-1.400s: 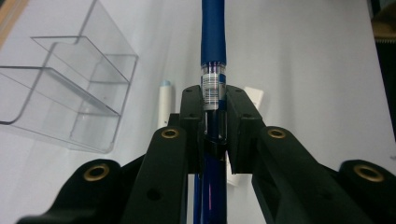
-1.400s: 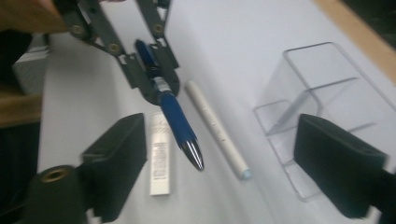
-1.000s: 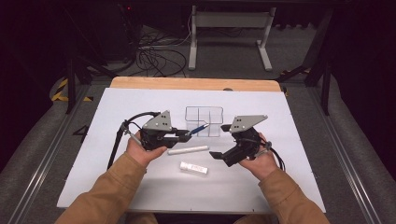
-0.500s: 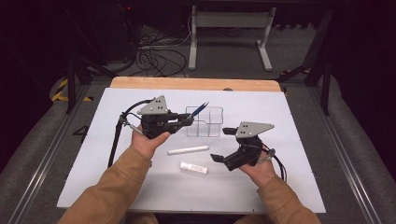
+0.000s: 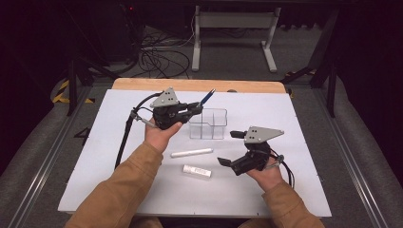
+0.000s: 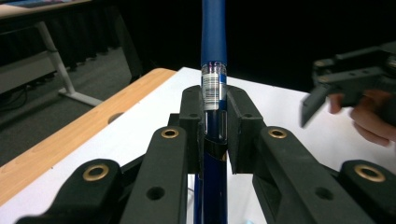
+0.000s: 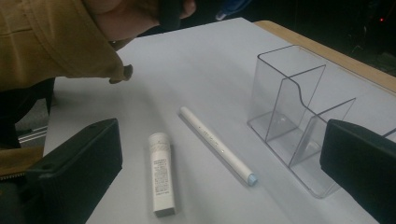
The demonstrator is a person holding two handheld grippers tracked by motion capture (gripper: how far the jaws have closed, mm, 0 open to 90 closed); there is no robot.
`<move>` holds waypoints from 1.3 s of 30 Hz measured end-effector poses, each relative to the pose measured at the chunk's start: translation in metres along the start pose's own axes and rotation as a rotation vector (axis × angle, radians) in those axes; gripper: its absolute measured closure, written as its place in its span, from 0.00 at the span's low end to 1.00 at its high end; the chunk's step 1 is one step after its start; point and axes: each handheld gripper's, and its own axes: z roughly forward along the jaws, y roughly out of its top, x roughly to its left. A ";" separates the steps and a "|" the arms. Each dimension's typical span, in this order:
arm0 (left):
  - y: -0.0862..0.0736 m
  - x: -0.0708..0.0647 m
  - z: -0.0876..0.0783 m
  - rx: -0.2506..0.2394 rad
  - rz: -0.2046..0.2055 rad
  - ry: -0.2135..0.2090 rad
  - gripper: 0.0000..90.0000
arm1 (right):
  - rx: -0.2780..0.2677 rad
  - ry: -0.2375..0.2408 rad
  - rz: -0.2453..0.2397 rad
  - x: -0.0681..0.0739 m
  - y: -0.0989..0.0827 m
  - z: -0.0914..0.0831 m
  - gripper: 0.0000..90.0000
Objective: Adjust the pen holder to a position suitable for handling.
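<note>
My left gripper (image 5: 194,108) is shut on a blue pen (image 5: 206,97), held in the air above the left end of a clear plastic organizer (image 5: 209,124). In the left gripper view the pen (image 6: 214,42) stands up between the two pads (image 6: 194,123), its dark barrel running down between the jaws. My right gripper (image 5: 230,148) is open, low over the mat to the organizer's right front. In the right gripper view a white pen (image 7: 215,142) and a short white tube (image 7: 161,172) lie between its wide jaws, with the organizer (image 7: 292,116) just beyond.
A white mat (image 5: 119,137) covers the table, with a wooden edge (image 5: 142,84) at the back. The white pen (image 5: 191,153) and the tube (image 5: 196,171) lie in front of the organizer. Cables and a desk frame stand on the floor behind.
My left gripper has carried the blue pen back and to the right, from above the white pen to over the organizer. My right gripper has sunk and shifted right.
</note>
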 end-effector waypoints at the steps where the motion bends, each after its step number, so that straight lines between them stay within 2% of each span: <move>1: 0.000 0.002 0.003 0.000 -0.002 -0.001 0.88 | 0.003 0.004 -0.001 0.000 0.000 0.001 0.00; 2: -0.001 0.004 0.006 0.000 -0.010 0.002 0.88 | 0.007 0.008 -0.003 0.000 -0.001 0.001 0.00; 7: -0.003 0.009 0.019 -0.018 0.001 0.045 0.88 | 0.025 0.019 0.007 -0.003 -0.007 0.005 0.00; 15: -0.012 0.024 0.034 -0.032 -0.049 0.088 0.88 | 0.017 0.029 0.008 -0.003 -0.007 0.005 0.00; 17: -0.014 0.028 0.038 -0.043 -0.076 0.093 0.88 | 0.023 0.034 0.010 -0.003 -0.008 0.006 0.00; 19: -0.015 0.030 0.042 -0.043 -0.085 0.099 0.88 | 0.031 0.036 0.012 -0.003 -0.009 0.008 0.00; 26: -0.021 0.035 0.048 -0.023 -0.099 0.108 0.88 | 0.036 0.044 0.010 -0.003 -0.010 0.009 0.00; 32: -0.025 0.035 0.050 -0.019 -0.092 0.080 0.88 | 0.036 0.049 0.013 -0.004 -0.010 0.009 0.00; 36: -0.030 0.037 0.053 -0.002 -0.116 0.072 0.88 | 0.032 0.056 0.015 -0.004 -0.010 0.009 0.00; 39: -0.032 0.035 0.056 0.011 -0.110 0.068 0.88 | 0.033 0.057 0.015 -0.003 -0.010 0.009 0.00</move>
